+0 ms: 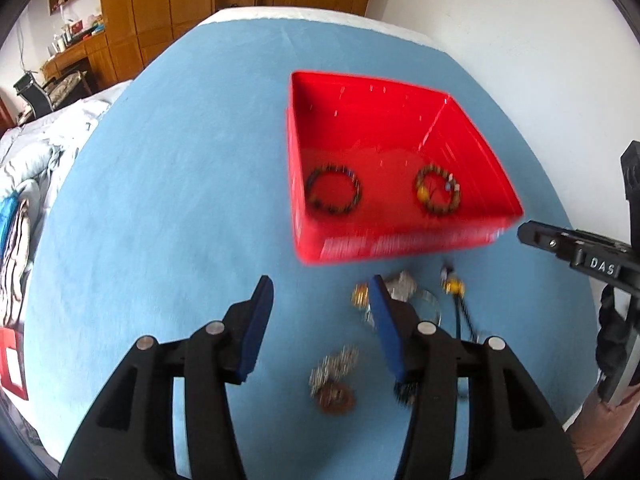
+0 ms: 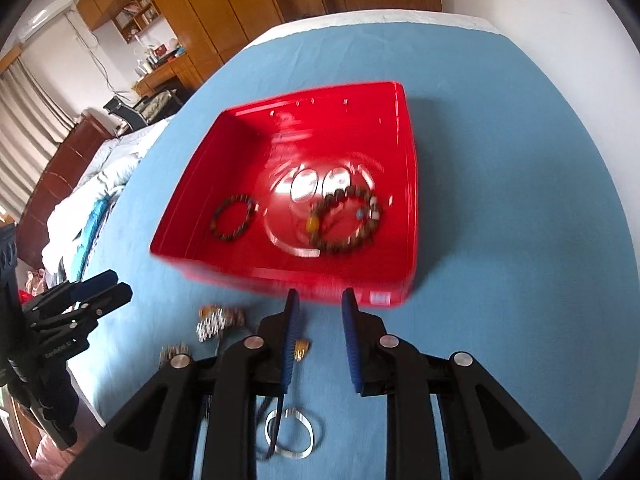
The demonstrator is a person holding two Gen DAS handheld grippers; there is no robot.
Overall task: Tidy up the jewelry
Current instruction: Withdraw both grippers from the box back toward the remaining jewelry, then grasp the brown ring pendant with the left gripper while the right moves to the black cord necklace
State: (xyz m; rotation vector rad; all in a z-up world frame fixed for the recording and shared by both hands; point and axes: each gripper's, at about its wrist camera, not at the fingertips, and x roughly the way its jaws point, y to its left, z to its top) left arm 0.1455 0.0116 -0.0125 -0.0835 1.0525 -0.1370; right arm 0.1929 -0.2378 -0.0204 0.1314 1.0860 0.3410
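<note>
A red box stands on the blue cloth. Inside lie a dark bead bracelet and a brown bead bracelet with a yellow bead. Loose jewelry lies on the cloth in front of the box: a silver chain cluster, a brown round piece, a silver bangle, and a yellow pendant on a dark cord. My left gripper is open and empty above the loose pieces. My right gripper is open and empty just before the box's near wall.
The blue cloth covers a round-looking table beside a white wall. A bed with bedding lies to the left, with wooden cabinets behind. The other gripper shows at each view's edge.
</note>
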